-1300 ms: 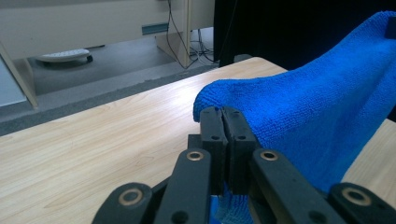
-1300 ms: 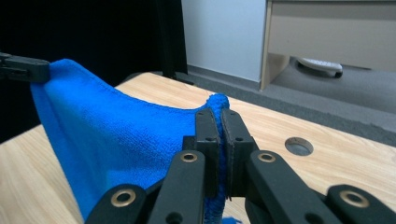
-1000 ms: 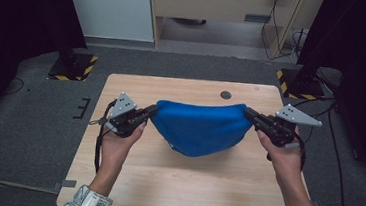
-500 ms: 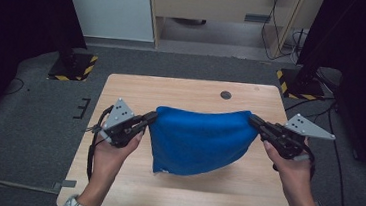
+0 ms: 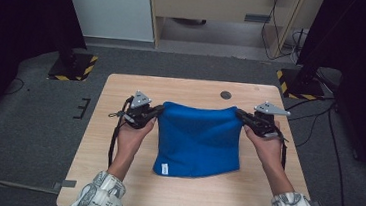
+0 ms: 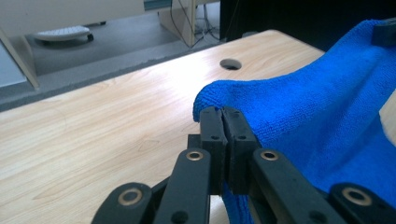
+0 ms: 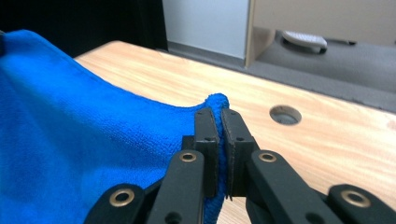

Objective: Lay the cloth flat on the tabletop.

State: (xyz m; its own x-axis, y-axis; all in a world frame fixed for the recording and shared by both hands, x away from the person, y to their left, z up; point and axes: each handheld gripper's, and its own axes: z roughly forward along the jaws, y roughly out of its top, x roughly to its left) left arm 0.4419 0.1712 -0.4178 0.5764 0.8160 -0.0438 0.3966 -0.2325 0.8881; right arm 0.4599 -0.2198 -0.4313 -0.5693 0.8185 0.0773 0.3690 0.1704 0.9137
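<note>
A blue cloth [image 5: 199,142] lies spread over the middle of the wooden table [image 5: 121,92], with a small white label at its near left corner. My left gripper [image 5: 159,109] is shut on the cloth's far left corner, and the blue cloth [image 6: 308,107] bunches up just past the closed jaws [image 6: 223,122]. My right gripper [image 5: 238,113] is shut on the far right corner, where the blue cloth [image 7: 74,149] folds over the jaw tips [image 7: 218,122]. Between the two grippers the far edge is stretched and slightly raised; the rest rests flat on the table.
A round cable hole [image 5: 226,94] sits in the table near its far edge, right of centre. Beyond the table are a grey carpet, a white cabinet [image 5: 110,6], a wooden desk, and two stand bases with yellow-black tape [image 5: 73,67].
Both grippers have come down and toward me with the cloth. It hung in the air between them before; now most of it lies flat on the table.
</note>
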